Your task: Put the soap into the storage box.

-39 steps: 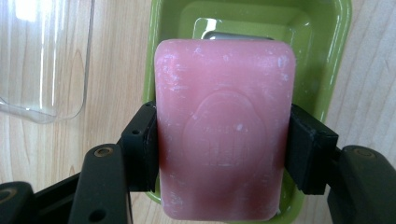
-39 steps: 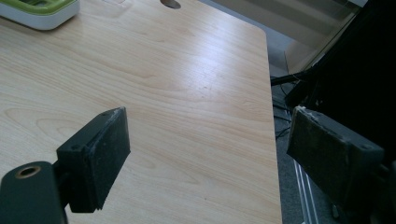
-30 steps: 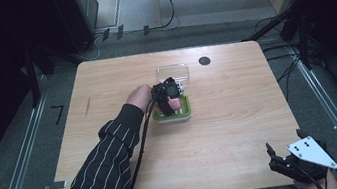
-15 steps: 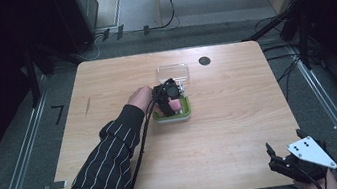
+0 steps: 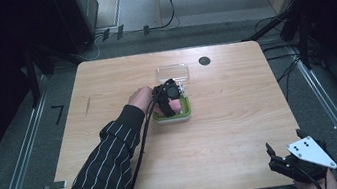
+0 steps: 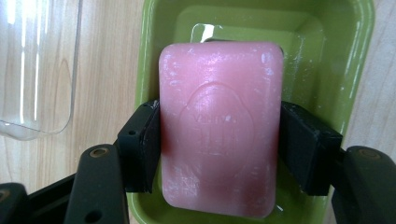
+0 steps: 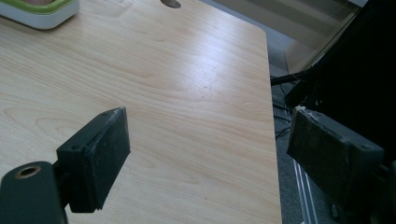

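Jaws of the left gripper (image 6: pixel 219 140) are pinching the pink rectangular soap bar (image 6: pixel 220 126) across its two long sides, pads pressing flat on both. Soap is sitting over the well of the green plastic soap dish (image 6: pixel 345 60); whether it is resting on the dish floor or hanging just above it can't be told. In the high view the left gripper (image 5: pixel 170 94) is working at the dish (image 5: pixel 185 113) near the table's middle, with the clear plastic lid (image 5: pixel 172 72) lying just beyond it on the light wooden table (image 5: pixel 240 114). Right gripper (image 7: pixel 210 158) is idling at the near right corner, jaws spread wide, holding nothing. Judging progress: grasp is secured, transfer is not finished; release or lift and the lid are looking like the remaining work.
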Demonstrator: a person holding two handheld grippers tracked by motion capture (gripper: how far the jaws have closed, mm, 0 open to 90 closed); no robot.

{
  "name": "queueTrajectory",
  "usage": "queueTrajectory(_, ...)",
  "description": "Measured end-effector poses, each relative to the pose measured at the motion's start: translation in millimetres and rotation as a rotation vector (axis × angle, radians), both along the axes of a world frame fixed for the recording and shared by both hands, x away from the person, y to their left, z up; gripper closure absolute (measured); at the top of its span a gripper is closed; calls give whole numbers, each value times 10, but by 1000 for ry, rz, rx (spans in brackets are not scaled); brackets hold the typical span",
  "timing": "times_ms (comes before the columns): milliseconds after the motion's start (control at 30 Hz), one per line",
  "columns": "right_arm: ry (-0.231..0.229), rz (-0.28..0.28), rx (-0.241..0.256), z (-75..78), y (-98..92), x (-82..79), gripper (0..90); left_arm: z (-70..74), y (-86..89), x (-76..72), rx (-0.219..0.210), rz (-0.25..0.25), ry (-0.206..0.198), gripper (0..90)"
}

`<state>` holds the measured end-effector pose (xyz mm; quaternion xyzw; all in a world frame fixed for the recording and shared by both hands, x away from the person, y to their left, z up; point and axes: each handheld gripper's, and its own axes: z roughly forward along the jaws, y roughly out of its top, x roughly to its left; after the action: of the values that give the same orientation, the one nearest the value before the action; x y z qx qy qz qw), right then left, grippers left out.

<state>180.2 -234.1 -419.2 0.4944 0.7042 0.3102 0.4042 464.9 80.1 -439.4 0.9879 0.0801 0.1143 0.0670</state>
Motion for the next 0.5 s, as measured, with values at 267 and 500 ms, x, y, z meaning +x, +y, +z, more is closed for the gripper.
queueTrajectory(267,0,-1,1,0,1,0,139,82,15,-9,-38,9,-7,352)
queueTrajectory(500,-2,-3,3,2,0,-1,139,184,38,-6,-51,65,10,297)
